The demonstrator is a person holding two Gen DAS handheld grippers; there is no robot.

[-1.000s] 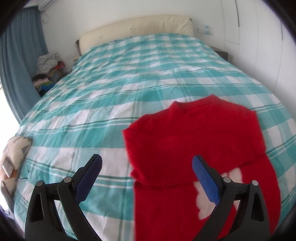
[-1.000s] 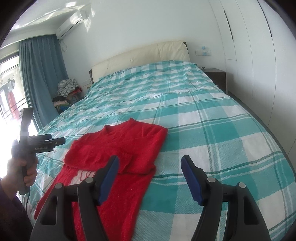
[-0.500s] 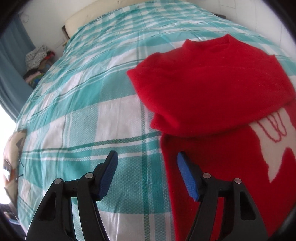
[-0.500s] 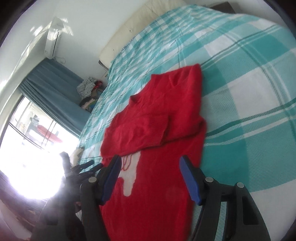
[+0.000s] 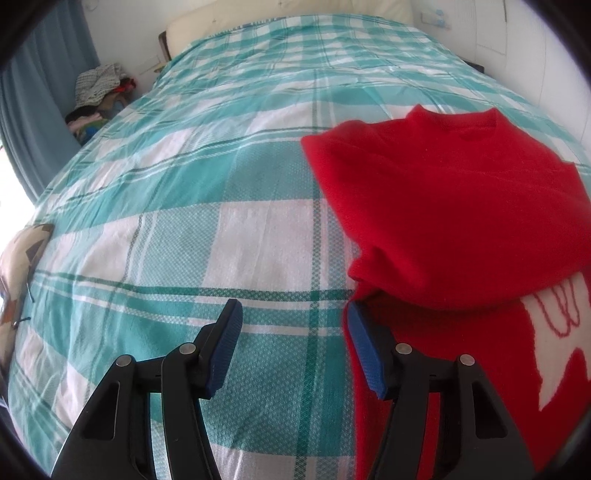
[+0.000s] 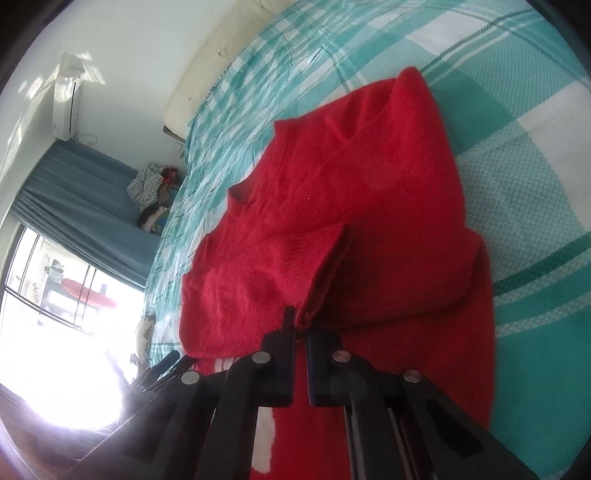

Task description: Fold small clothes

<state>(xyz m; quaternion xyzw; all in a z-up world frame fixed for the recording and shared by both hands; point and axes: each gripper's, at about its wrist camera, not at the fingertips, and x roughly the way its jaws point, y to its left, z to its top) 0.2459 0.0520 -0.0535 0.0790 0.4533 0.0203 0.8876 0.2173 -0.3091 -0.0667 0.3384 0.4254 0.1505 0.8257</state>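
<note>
A red sweater [image 5: 443, 192] lies on the teal checked bedspread [image 5: 221, 184], its sleeves folded in over the body and a white pattern [image 5: 554, 350] showing lower down. My left gripper [image 5: 293, 308] hovers low at the sweater's left edge. Its jaws are closing with only bedspread between them, and the right finger [image 5: 364, 350] is over the red fabric. In the right wrist view, the red sweater [image 6: 369, 184] fills the middle. My right gripper [image 6: 300, 325] is shut, with the corner of the folded sleeve cuff [image 6: 321, 266] pinched at its tips.
A cream headboard [image 5: 258, 14] closes the far end of the bed. A pile of clothes [image 5: 98, 88] sits by the blue curtain [image 5: 33, 110] at the far left. A patterned cushion [image 5: 22, 258] lies at the bed's left edge. A bright window [image 6: 55, 295] glares at the lower left.
Both grippers have dropped closer to the sweater. The left jaws narrowed beside its left edge. The right gripper rolled, moved onto the folded sleeve and shut on its cuff.
</note>
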